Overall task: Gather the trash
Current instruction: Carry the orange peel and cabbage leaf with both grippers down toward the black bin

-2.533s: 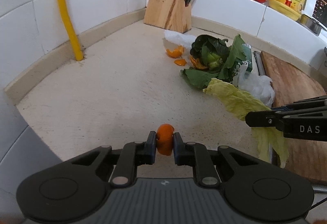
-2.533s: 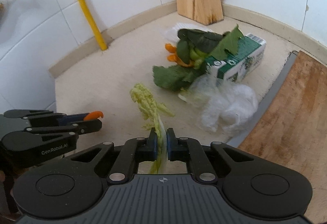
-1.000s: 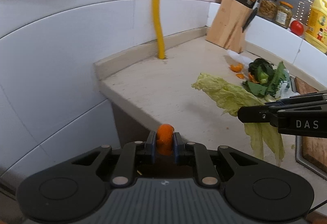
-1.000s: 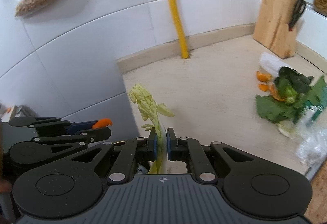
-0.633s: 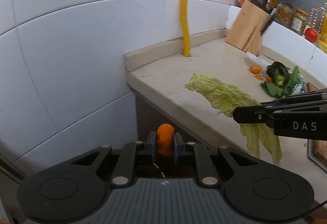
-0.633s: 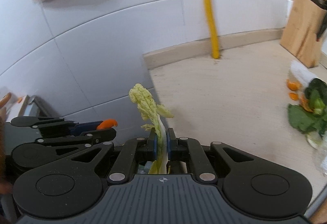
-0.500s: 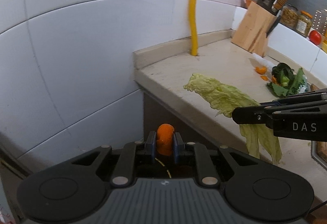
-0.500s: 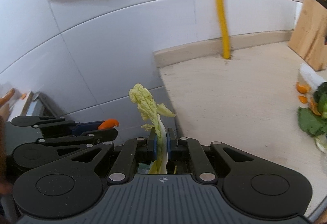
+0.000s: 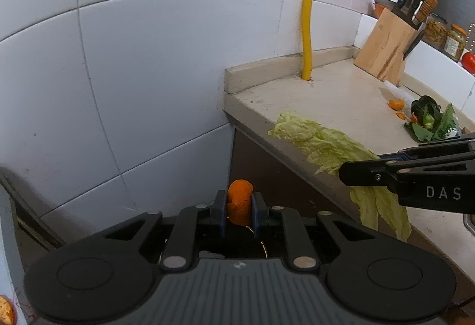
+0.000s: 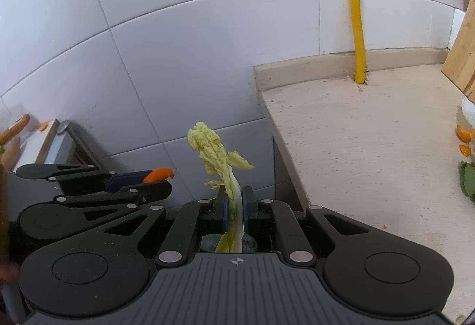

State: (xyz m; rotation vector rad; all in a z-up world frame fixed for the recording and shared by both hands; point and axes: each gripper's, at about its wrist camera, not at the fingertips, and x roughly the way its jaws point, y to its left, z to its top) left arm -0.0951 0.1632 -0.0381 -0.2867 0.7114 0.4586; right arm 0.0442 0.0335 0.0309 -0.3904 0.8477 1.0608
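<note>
My left gripper [image 9: 239,210] is shut on a piece of orange peel [image 9: 239,200] and holds it in the air left of the counter's end. It also shows in the right wrist view [image 10: 148,182], with the orange peel [image 10: 158,174] in it. My right gripper [image 10: 234,210] is shut on a pale cabbage leaf [image 10: 216,153]. In the left wrist view the right gripper [image 9: 365,173] holds the cabbage leaf [image 9: 323,144] over the counter's edge. Below both grippers a dark bin opening [image 9: 237,247] shows partly. More peel [image 9: 396,104] and green leaves [image 9: 430,120] lie on the counter.
The beige counter [image 10: 371,141] ends at a white tiled wall [image 9: 133,72]. A yellow pipe [image 9: 308,13] rises at its back. A wooden knife block [image 9: 386,55], jars and a tomato stand at the far right. A metal frame [image 10: 62,144] stands at lower left.
Both grippers have moved left and back off the counter, each still holding its piece. The counter's end and the tiled wall now fill the views, with a dark opening below.
</note>
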